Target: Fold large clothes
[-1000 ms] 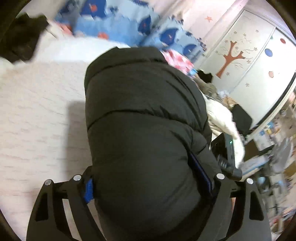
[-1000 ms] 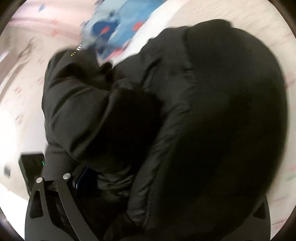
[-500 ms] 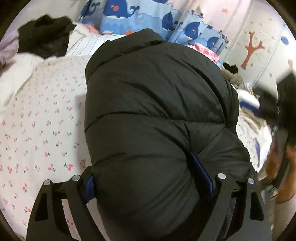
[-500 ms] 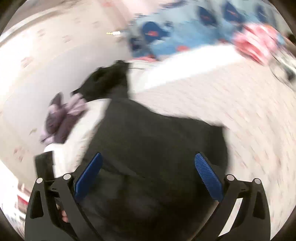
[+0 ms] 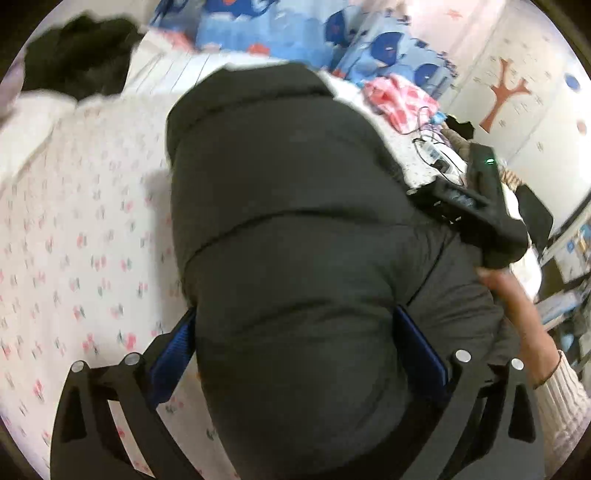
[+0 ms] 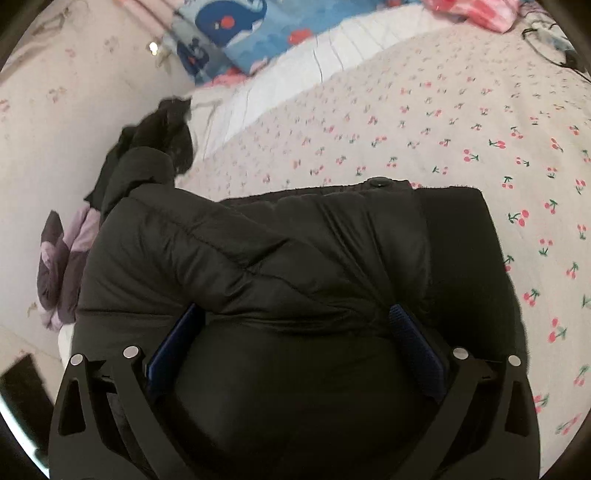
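bare bedspread (image 6: 461,122) right, dark clothes (image 6: 162,136) left

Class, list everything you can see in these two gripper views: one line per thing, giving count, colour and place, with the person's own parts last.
puffer jacket: one, black, bunched on the bed, between both grippers' fingers
bedspread: one, white with red cherries, under the jacket
whale-print bedding: one, blue, at the bed's far end
dark garment: one, black, by the bed's far edge
purple garment: one, purple, left of the jacket
wardrobe: one, white with a red tree decal, far right
left gripper: black, blue pads, clamping the jacket
right gripper: black, blue pads, clamping the jacket
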`<action>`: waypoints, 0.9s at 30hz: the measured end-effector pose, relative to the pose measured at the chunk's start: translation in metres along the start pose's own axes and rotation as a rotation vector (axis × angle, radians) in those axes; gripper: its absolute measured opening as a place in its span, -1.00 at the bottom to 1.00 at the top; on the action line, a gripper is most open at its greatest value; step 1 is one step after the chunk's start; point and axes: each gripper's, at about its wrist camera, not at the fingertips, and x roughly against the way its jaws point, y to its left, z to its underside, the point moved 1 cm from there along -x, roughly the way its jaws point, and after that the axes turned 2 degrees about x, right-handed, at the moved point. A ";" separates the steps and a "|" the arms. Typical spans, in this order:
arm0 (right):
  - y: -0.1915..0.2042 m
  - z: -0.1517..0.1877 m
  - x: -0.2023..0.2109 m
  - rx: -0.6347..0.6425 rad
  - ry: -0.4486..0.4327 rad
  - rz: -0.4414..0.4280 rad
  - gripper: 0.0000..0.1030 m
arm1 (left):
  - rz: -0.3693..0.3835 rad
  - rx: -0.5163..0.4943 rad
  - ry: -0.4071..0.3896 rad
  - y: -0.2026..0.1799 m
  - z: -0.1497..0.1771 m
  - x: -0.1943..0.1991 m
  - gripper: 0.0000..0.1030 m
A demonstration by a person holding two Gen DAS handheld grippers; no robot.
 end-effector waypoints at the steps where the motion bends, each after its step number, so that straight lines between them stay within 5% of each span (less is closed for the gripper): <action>1: -0.002 0.002 0.011 0.000 -0.007 0.008 0.87 | -0.006 -0.002 -0.006 -0.001 0.002 0.007 0.88; 3: 0.001 0.026 0.060 0.060 -0.080 -0.035 0.87 | -0.037 -0.046 -0.050 -0.009 0.005 0.029 0.88; 7: 0.032 0.071 0.110 0.273 -0.129 -0.060 0.87 | 0.018 -0.091 -0.167 -0.033 0.001 0.076 0.88; 10: 0.025 0.109 0.080 0.328 0.000 0.067 0.87 | 0.028 -0.134 -0.149 -0.050 0.006 0.069 0.88; 13: 0.004 0.122 0.058 0.251 0.026 0.031 0.88 | -0.083 -0.208 -0.074 -0.055 0.024 0.027 0.88; 16: 0.016 0.117 0.067 0.271 0.070 0.091 0.87 | -0.127 -0.214 -0.049 -0.056 0.033 0.025 0.88; 22: 0.058 0.072 0.124 0.316 -0.146 0.039 0.87 | -0.027 -0.211 -0.156 -0.066 0.029 0.071 0.88; 27: 0.076 0.009 0.096 0.311 -0.175 0.062 0.87 | 0.029 -0.205 -0.167 -0.074 0.011 0.064 0.88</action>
